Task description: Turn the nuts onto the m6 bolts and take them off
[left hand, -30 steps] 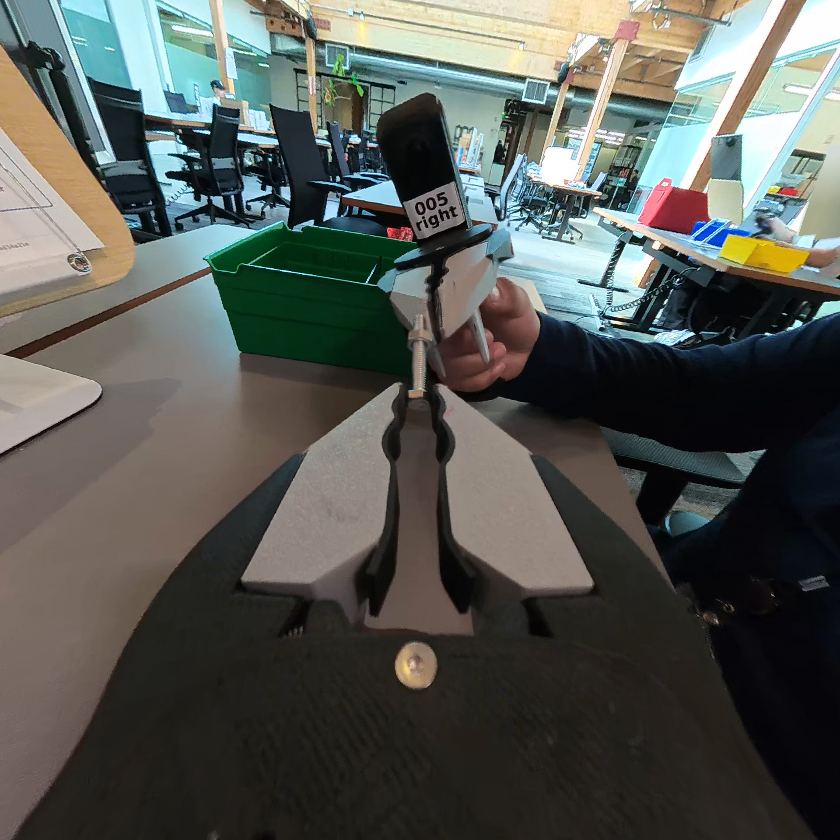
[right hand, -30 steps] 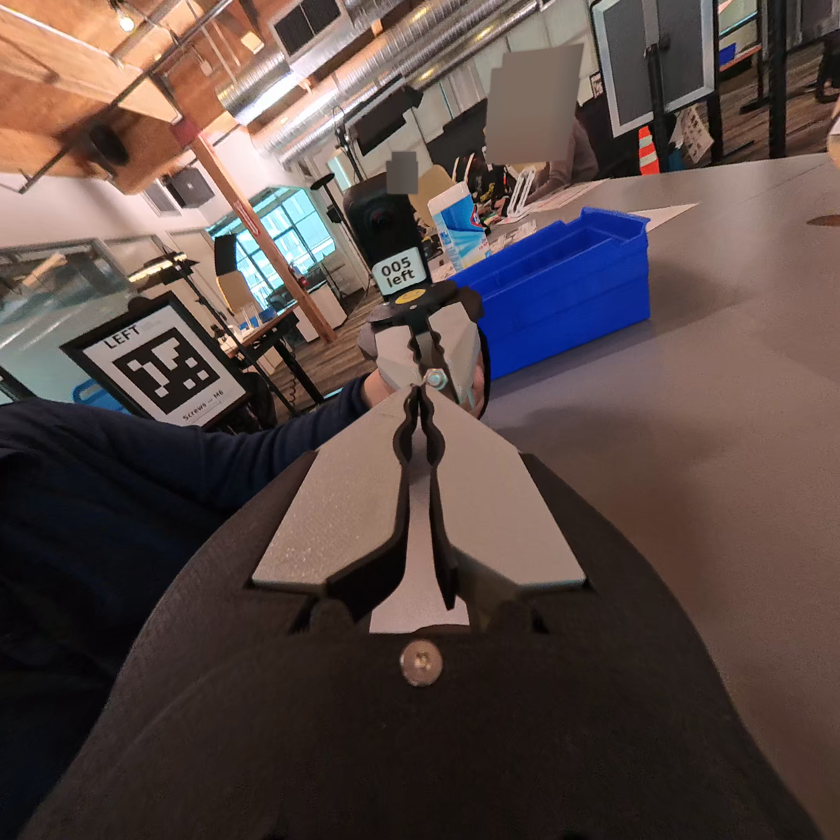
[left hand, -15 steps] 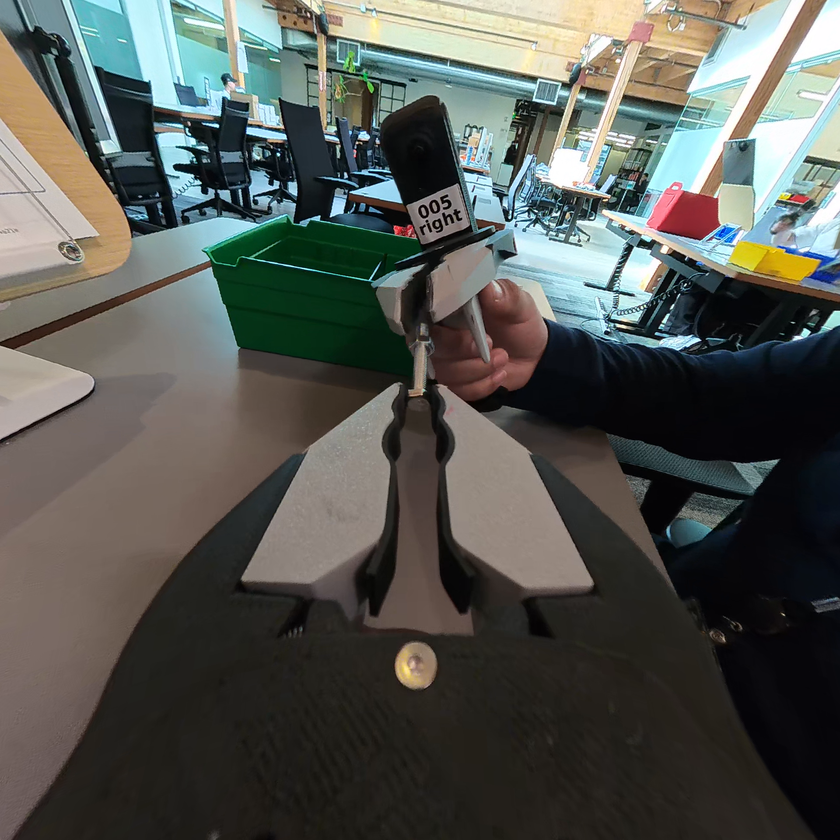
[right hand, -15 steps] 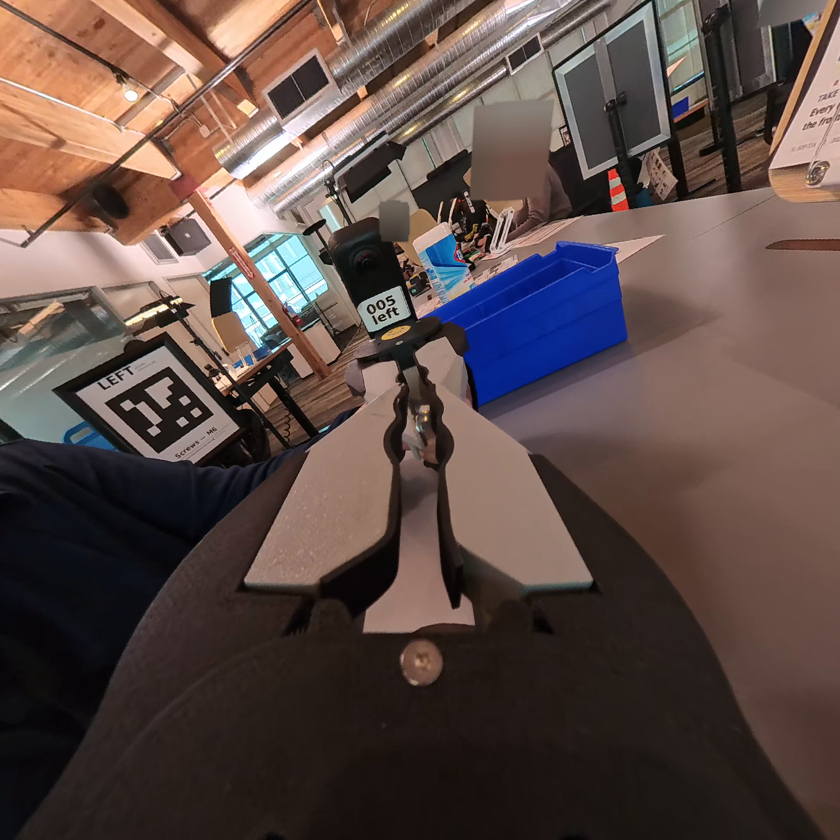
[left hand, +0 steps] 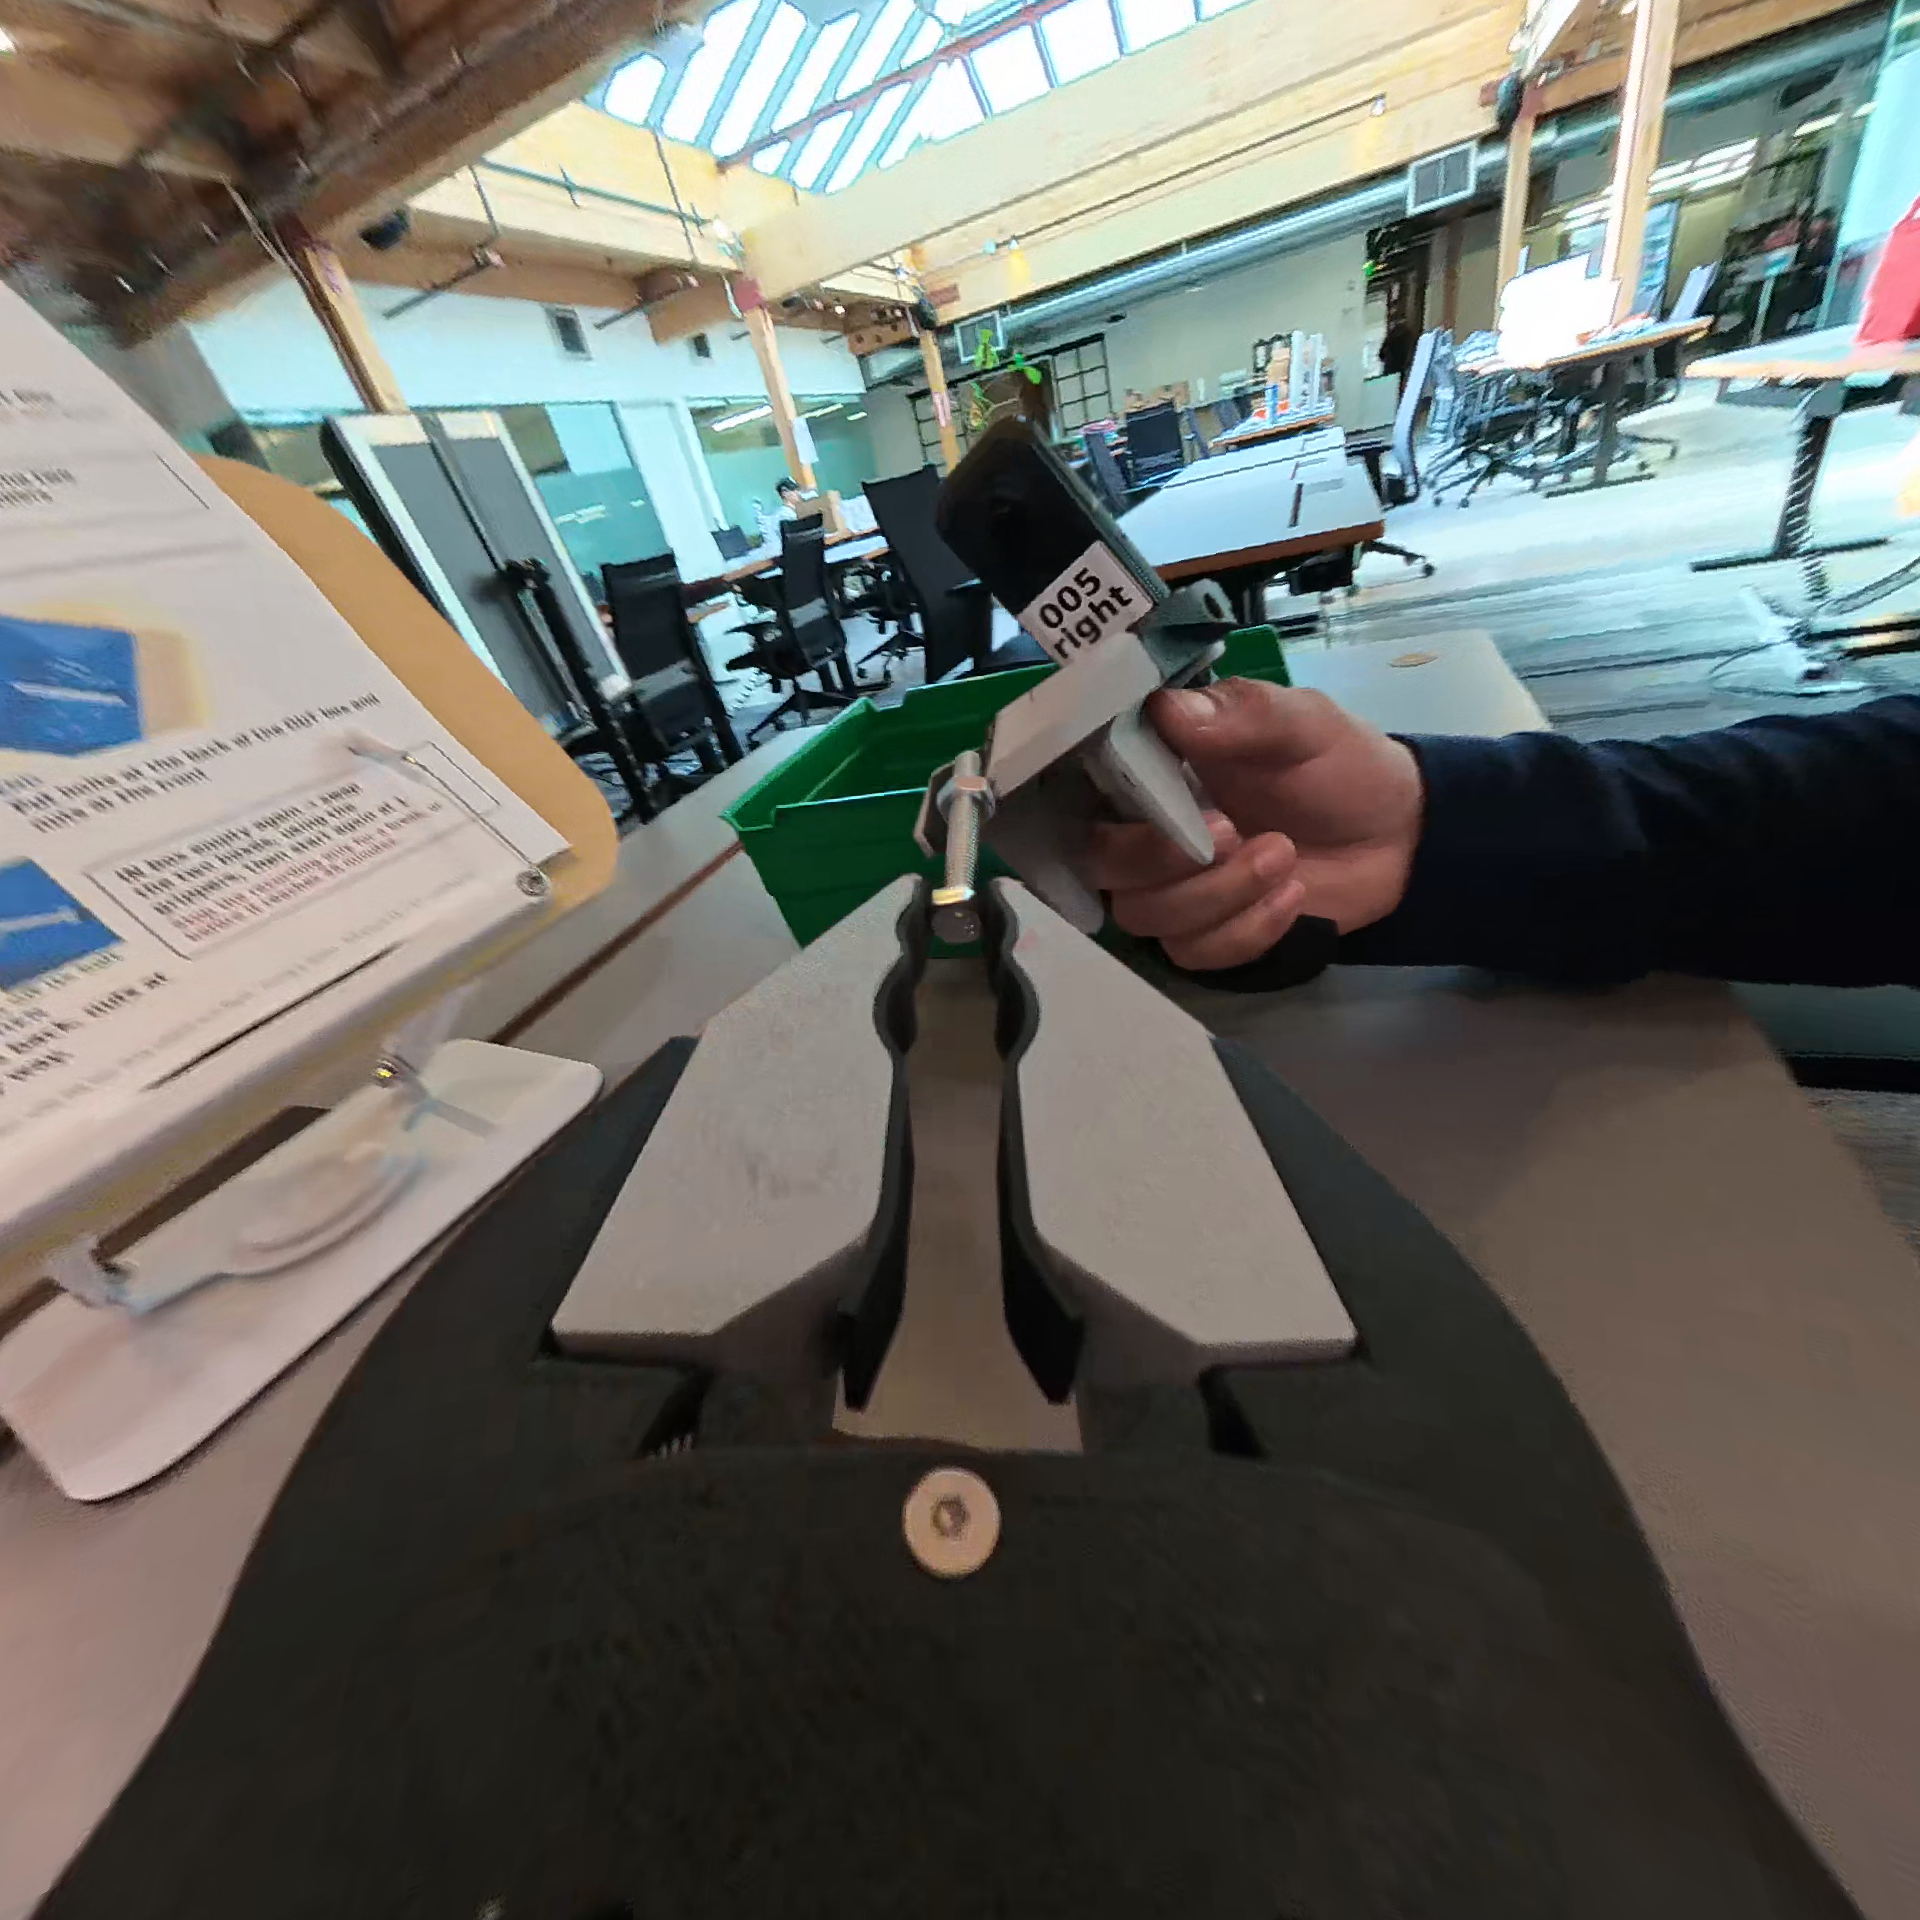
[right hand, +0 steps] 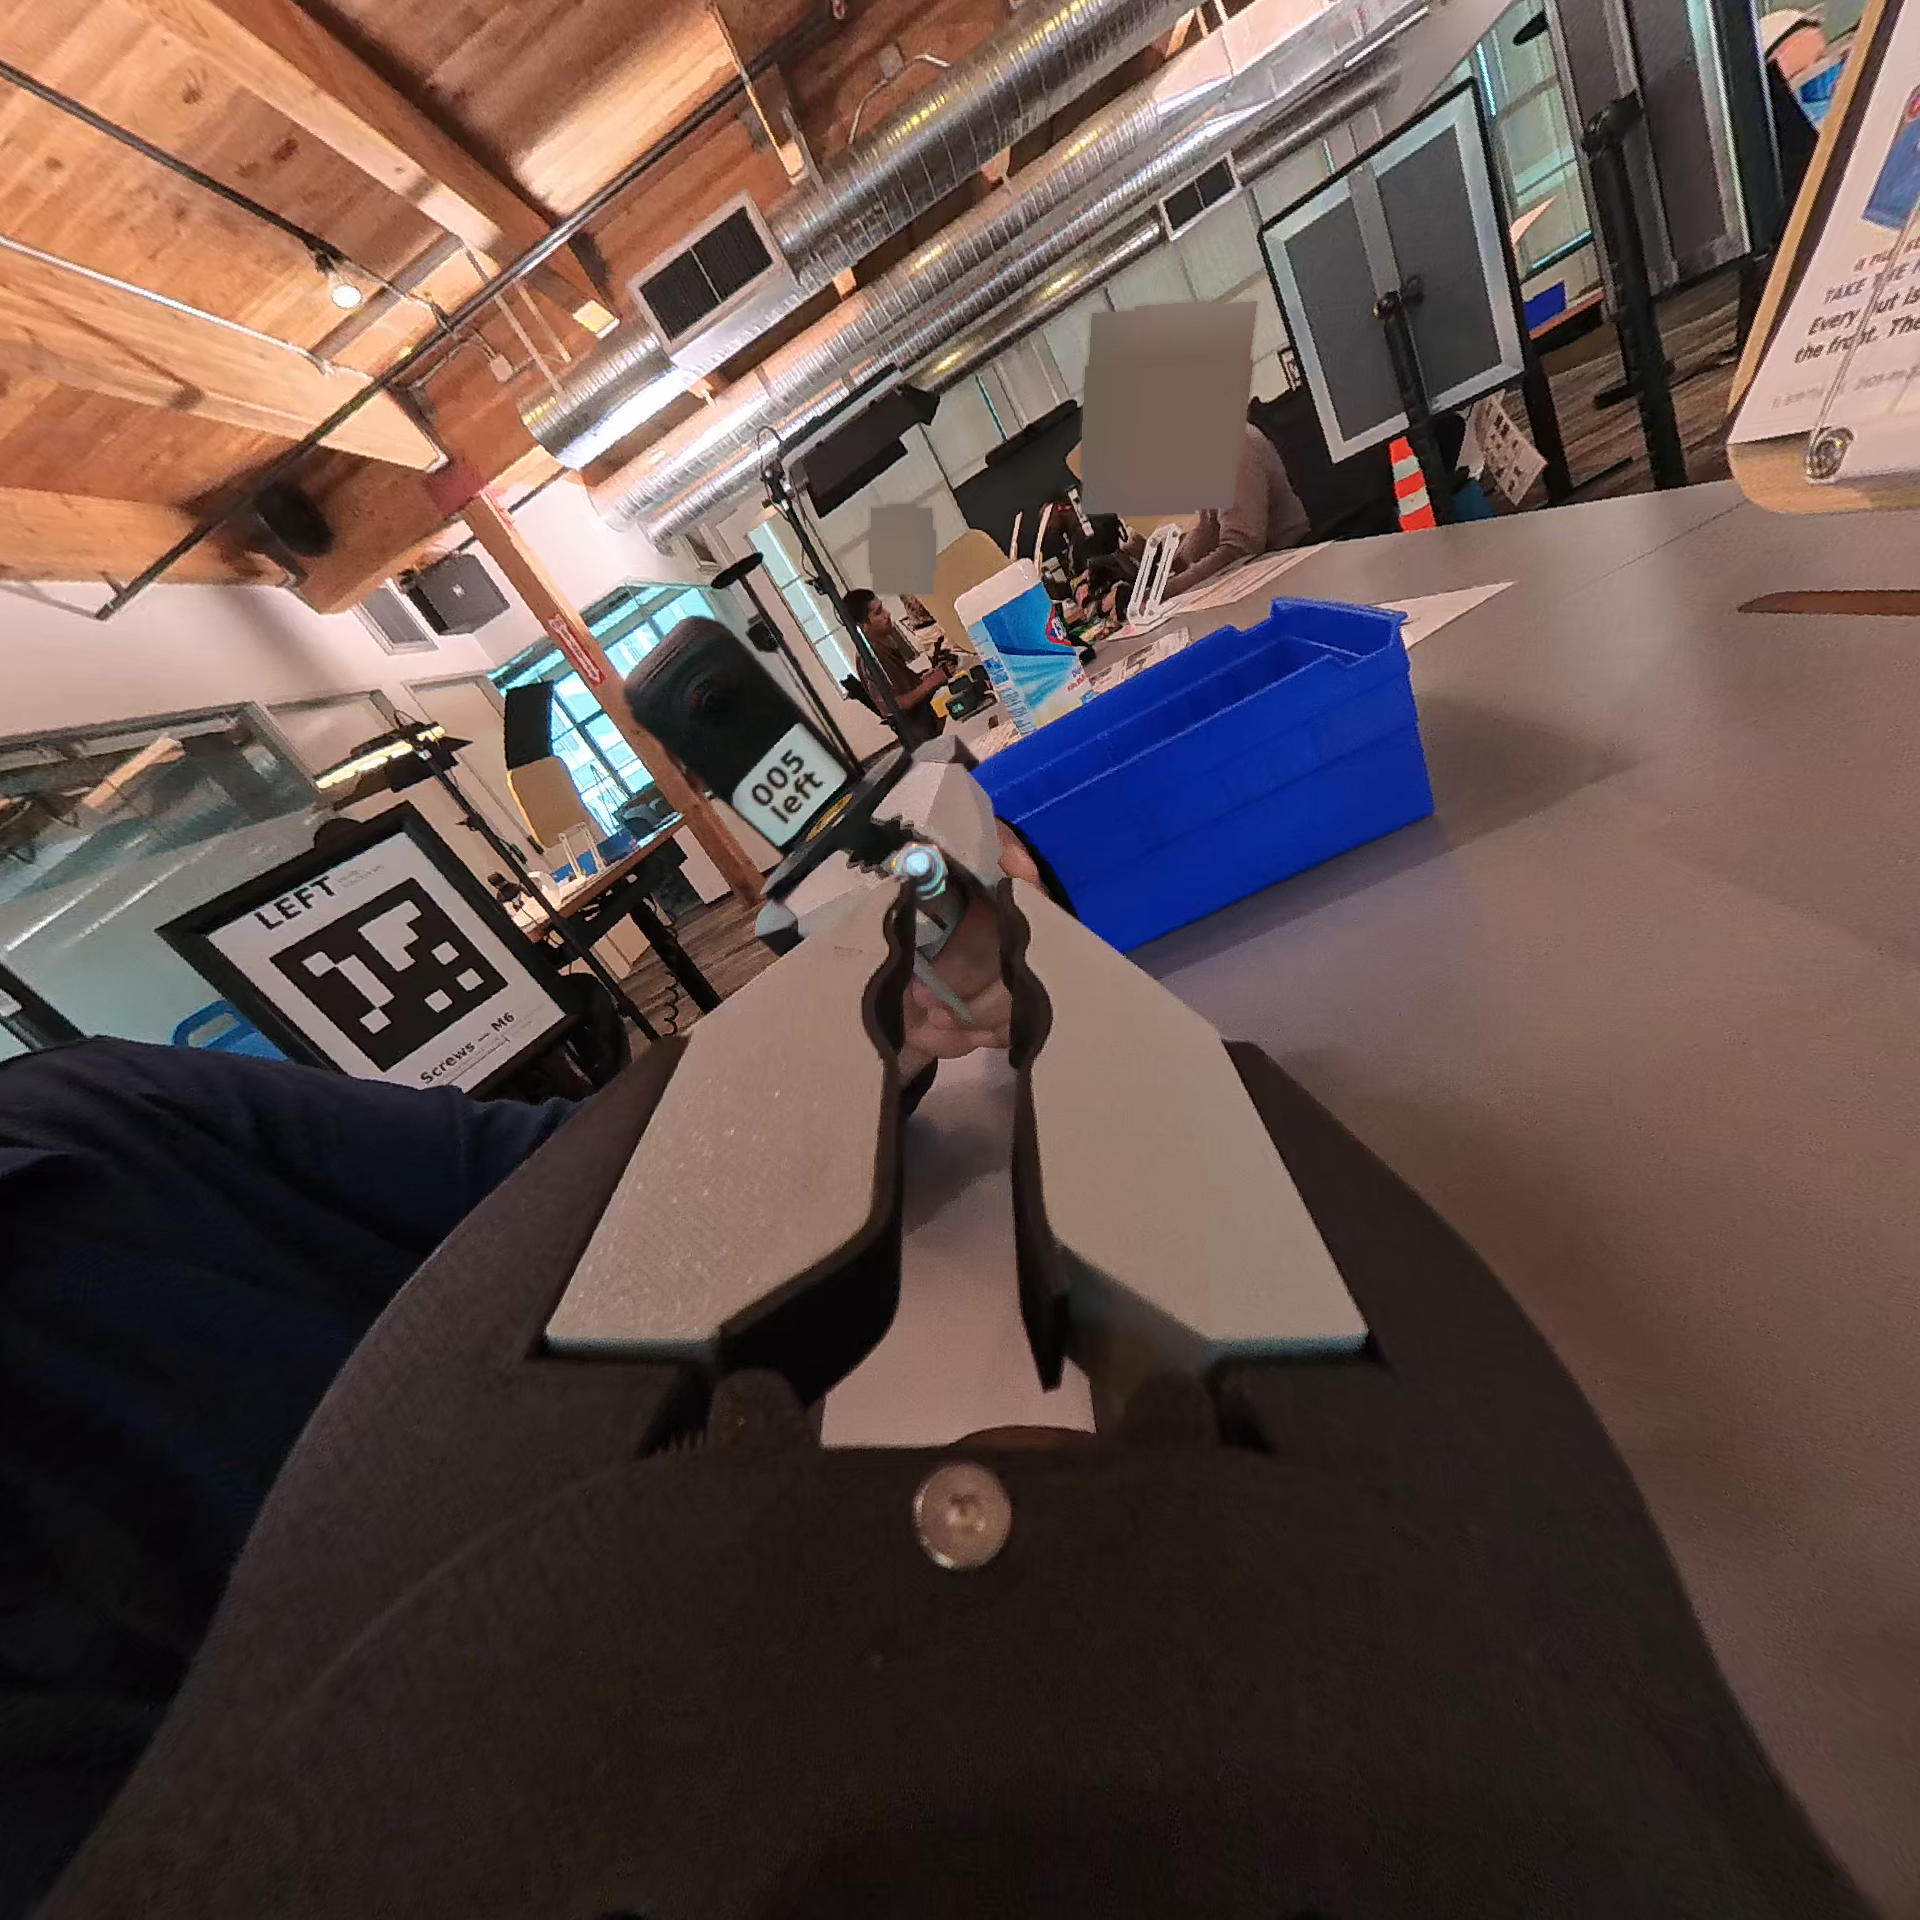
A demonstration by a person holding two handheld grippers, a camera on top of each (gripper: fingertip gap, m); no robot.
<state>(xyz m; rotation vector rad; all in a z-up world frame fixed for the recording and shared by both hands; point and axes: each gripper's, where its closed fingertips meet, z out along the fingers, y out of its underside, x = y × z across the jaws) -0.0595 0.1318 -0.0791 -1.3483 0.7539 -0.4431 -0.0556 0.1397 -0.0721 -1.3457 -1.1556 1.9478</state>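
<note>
Left wrist view: left gripper (left hand: 954, 920) at frame centre, jaws clamped on the hex head of the bolt (left hand: 962, 840), whose threaded shank rises up and slightly right from the fingertips. The nut (left hand: 968, 795) sits near the upper end of the shank, held at the tip of the right gripper (left hand: 951, 805), which comes in from the right, tilted, with a hand (left hand: 1262, 821) and dark sleeve behind it. Right gripper jaws look pinched on the nut, though the contact is small in this view. Behind them a green bin (left hand: 862, 805) rests on the grey table (left hand: 1558, 1143); an instruction sheet on a stand (left hand: 239, 790) fills the left of the frame. Right wrist view: right gripper (right hand: 920, 883) at centre, fingertips closing on the nut (right hand: 918, 864) at the bolt's end, gap behind the tips open wide enough to show the other hand through it. Left gripper (right hand: 883, 831) just beyond, tilted, touching at the bolt. A blue bin (right hand: 1226, 769) sits on the table at right of centre, and a framed black-and-white marker board (right hand: 374, 961) stands at left.
</note>
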